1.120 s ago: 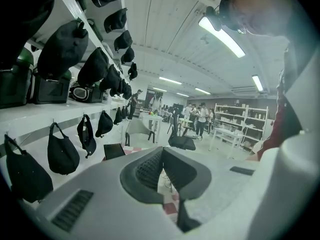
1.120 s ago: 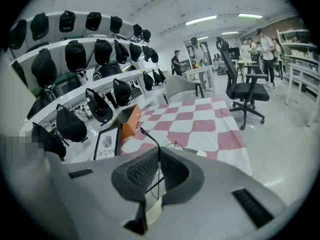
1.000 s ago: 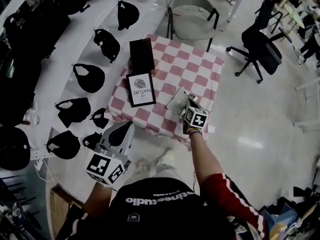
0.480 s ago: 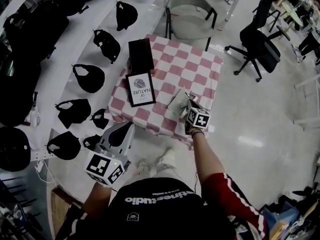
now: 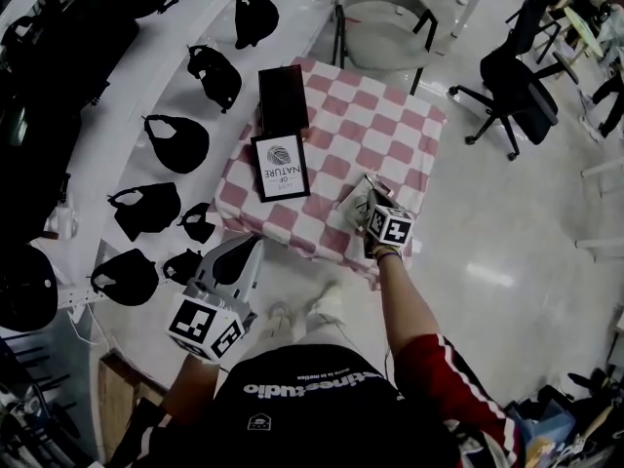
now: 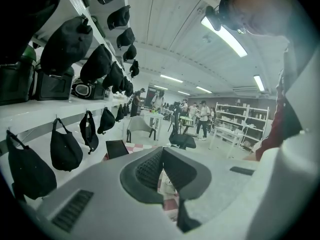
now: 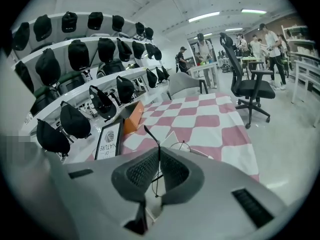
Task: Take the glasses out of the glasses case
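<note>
One checked table stands mid-scene, with one grey chair and one black chair beyond. On its far left lie one dark box and one framed sign. Of two grippers, the left gripper, jaws together and empty, hangs near left, off the table. The right gripper pinches one pair of glasses by a temple, at the one white case on the table's near right.

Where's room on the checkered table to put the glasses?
Bare cloth: the far right part, right of the black box, and the strip between the framed sign and glasses case. Crowded: the left edge, and the near corner under the right gripper.
</note>
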`<state>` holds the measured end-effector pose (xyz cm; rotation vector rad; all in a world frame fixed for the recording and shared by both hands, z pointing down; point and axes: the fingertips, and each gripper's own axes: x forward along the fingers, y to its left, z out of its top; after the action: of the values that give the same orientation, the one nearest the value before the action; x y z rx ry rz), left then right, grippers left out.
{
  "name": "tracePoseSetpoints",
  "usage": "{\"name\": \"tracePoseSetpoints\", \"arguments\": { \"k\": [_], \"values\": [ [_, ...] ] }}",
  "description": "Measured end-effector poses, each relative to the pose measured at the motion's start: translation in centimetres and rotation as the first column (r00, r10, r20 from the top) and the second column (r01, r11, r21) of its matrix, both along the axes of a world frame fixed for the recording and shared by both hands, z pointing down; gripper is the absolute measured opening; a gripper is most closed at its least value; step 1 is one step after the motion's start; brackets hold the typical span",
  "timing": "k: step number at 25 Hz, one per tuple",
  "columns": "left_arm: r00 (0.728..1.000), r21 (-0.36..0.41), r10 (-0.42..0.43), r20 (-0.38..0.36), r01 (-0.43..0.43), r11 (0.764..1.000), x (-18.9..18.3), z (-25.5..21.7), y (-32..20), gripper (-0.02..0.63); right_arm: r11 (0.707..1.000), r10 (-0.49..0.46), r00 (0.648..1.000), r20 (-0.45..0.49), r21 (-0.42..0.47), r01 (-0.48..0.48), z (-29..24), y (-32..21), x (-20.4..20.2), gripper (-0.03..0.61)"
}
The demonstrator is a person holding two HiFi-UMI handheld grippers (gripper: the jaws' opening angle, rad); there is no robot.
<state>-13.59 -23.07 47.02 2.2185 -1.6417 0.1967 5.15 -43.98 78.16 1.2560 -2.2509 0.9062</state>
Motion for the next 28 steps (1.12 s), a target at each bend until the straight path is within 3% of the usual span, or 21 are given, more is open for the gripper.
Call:
{"name": "tracePoseSetpoints", "arguments": {
  "k": [11, 21, 28],
  "values": [
    [1.000, 0.039, 0.021, -0.015, -0.020, 0.999, 0.5, -1.0, -0.1, 0.006, 0.999, -0.012, 1.000, -0.007, 0.042, 0.012, -2.2, 0.6, 0.7, 0.012],
    [0.997, 0.097, 0.071, -0.033, -0.068, 0.993, 0.9, -3.0, 1.7, 0.006, 0.997, -0.020, 0.999, -0.034, 0.075, 0.022, -5.9, 4.6, 1.7, 0.012],
    [0.994, 0.149, 0.103, -0.039, -0.096, 0.984, 1.0, -4.3, 3.4, 0.006, 0.984, -0.065, 0.994, -0.088, 0.158, 0.078, -9.8, 7.7, 2.0, 0.012]
  ]
}}
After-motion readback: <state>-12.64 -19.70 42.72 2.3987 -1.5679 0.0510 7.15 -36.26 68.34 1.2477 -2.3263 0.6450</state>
